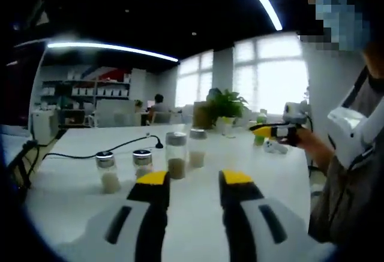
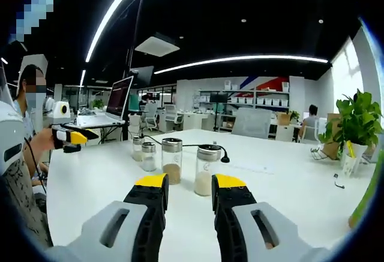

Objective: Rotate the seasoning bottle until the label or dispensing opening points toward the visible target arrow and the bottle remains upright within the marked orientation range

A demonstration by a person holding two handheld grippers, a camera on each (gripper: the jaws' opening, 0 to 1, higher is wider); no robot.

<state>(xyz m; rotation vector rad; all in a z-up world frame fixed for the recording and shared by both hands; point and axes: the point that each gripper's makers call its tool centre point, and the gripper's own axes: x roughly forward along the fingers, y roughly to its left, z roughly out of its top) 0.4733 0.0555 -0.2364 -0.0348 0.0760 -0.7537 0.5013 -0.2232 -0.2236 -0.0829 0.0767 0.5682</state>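
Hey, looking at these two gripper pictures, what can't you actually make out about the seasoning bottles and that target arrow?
- Target arrow on the white table: cannot be made out in either view.
- Labels and dispensing openings on the four clear, silver-capped seasoning bottles: too small and blurred.
- Tall bottle of brown seasoning: base hidden behind the left gripper in the left gripper view.
- Right gripper: covers the two tall bottles' bases.

The left hand-held gripper (image 1: 192, 185) hangs with jaws parted, gripping nothing. The right hand-held gripper (image 2: 189, 189) is likewise parted and empty, held level.
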